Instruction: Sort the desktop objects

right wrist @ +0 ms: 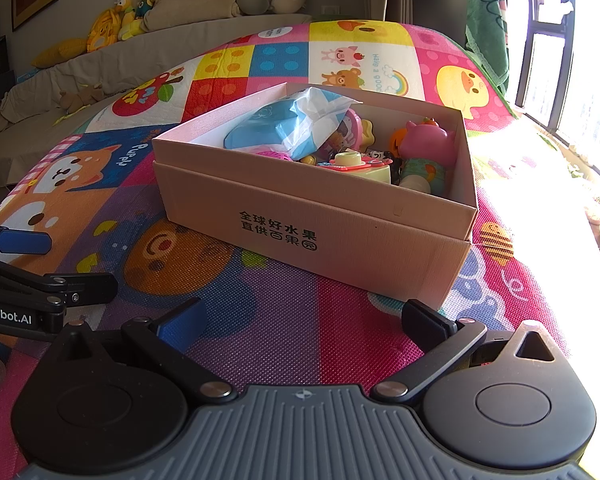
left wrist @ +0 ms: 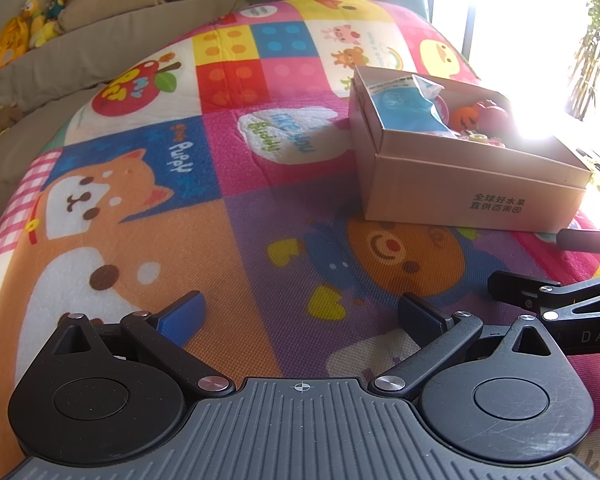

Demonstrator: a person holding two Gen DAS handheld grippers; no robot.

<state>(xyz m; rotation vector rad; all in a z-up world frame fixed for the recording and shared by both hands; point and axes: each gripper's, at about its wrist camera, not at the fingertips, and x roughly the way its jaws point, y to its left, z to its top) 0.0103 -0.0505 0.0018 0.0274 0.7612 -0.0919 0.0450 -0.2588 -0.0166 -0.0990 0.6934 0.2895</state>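
As both grippers hang empty over the colourful cartoon play mat [right wrist: 268,320] | left gripper [left wrist: 300,312] jaws apart, right gripper [right wrist: 304,316] jaws apart | tan cardboard box [right wrist: 340,236] of toys just ahead, light, stiff: grip rim | blue-white plastic pouch [right wrist: 296,128] on top, soft, slippery: pinch crumpled edge

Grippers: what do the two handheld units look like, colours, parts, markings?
Both match. The left gripper and right gripper each have black linkage arms with silver pivot screws, two round black discs and a ribbed grey base bearing a crosshair mark. One finger pad is blue, the other black. White lettering reads "nRobot.AI".
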